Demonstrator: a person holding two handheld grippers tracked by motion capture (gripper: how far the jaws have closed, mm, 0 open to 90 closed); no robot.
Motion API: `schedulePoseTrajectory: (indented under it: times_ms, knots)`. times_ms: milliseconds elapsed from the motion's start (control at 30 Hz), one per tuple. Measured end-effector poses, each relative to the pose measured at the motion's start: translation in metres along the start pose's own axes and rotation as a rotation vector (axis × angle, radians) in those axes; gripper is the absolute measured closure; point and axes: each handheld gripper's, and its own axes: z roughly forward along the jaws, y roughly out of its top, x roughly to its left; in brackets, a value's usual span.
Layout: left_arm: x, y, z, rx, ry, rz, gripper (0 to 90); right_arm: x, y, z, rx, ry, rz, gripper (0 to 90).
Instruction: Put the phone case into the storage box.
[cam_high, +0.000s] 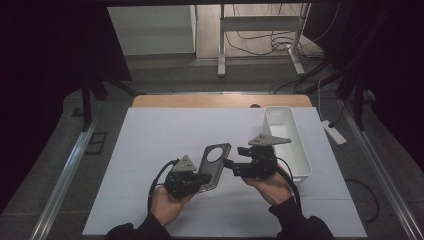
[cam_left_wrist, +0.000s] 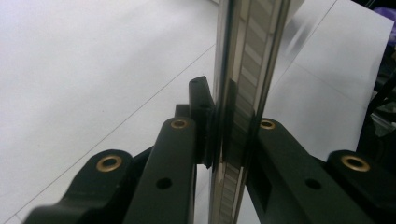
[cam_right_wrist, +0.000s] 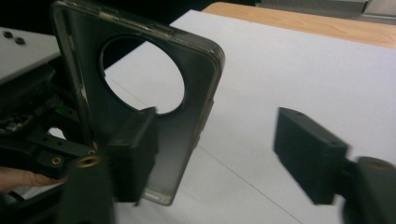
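— Phone case (cam_high: 214, 167), dark and see-through with a big round hole, was held up above the white table cover (cam_high: 150, 145), near the middle, between the two grippers. And the container?

— White bin (cam_high: 289, 142) stood at the right side, reaching toward the far edge. What was inside it I could not tell.

— How were the hands?

— Left hand (cam_high: 167, 202) came from the near side, palm up under the left gripper (cam_high: 200, 179), and its jaws were closed on the near end of the case. Right hand (cam_high: 272, 187) held the right gripper (cam_high: 235, 167) pointing left toward the case. Its jaws stood wide apart.

— Did the gripper views add something?

— Yes. In the left gripper view the case (cam_left_wrist: 243, 93) appeared edge-on, pinched between both jaws. In the right gripper view the case (cam_right_wrist: 187, 107) showed its broad face, and one jaw overlapped its lower part; if it touched, I could not say. The other jaw was well apart to the right.
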Motion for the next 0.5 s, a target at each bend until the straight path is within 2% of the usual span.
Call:
schedulePoseTrajectory:
  times_ms: [67, 200, 367, 500]
  knots:
    - [-0.0006, -0.0001, 0.001, 0.008, -0.001, 0.001, 85.1, -0.0004, 0.0001, -0.0016, -0.015, -0.003, 0.005, 42.7]
    - [-0.0007, -0.0002, 0.0021, 0.013, -0.004, 0.0, 85.1, -0.0018, 0.0013, -0.0052, -0.038, -0.006, 0.015, 48.8]
    - [-0.0016, 0.0002, 0.0026, 0.009, -0.008, -0.004, 85.1, -0.0053, 0.0015, -0.0079, -0.06, 0.018, 0.04, 60.8]
    - [-0.0025, 0.0003, 0.0036, 0.009, -0.008, -0.005, 85.1, -0.0049, 0.0015, -0.0084, -0.068, 0.018, 0.04, 66.1]
